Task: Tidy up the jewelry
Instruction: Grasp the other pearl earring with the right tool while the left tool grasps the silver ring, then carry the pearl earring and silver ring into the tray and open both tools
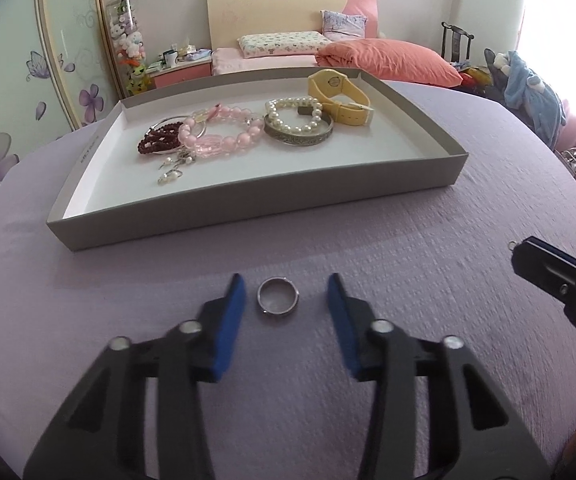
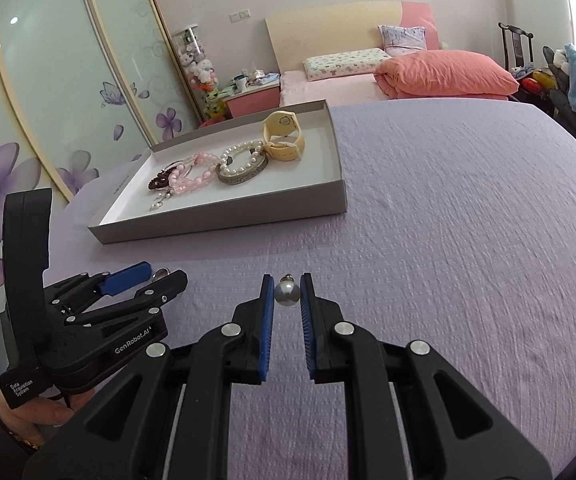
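Note:
A silver ring [image 1: 278, 295] lies on the purple cloth between the open fingers of my left gripper [image 1: 286, 294], touched by neither pad. My right gripper [image 2: 287, 292] is shut on a pearl earring [image 2: 286, 293], which sits between its blue pads just above the cloth. A grey tray [image 1: 248, 208] lies beyond; it holds a yellow watch [image 1: 337, 96], a pearl bracelet [image 1: 293, 114], a silver bangle [image 1: 297, 134], a pink bead bracelet [image 1: 220, 132], dark red beads [image 1: 160, 140] and small earrings [image 1: 172, 168]. The left gripper [image 2: 148, 276] also shows in the right wrist view.
The purple cloth [image 2: 447, 240] covers the whole table. Behind it stand a bed with an orange pillow [image 1: 387, 60], a pink nightstand [image 1: 180, 70] and a floral wardrobe door [image 2: 68, 100]. Clothes hang on a chair [image 1: 527, 92] at the right.

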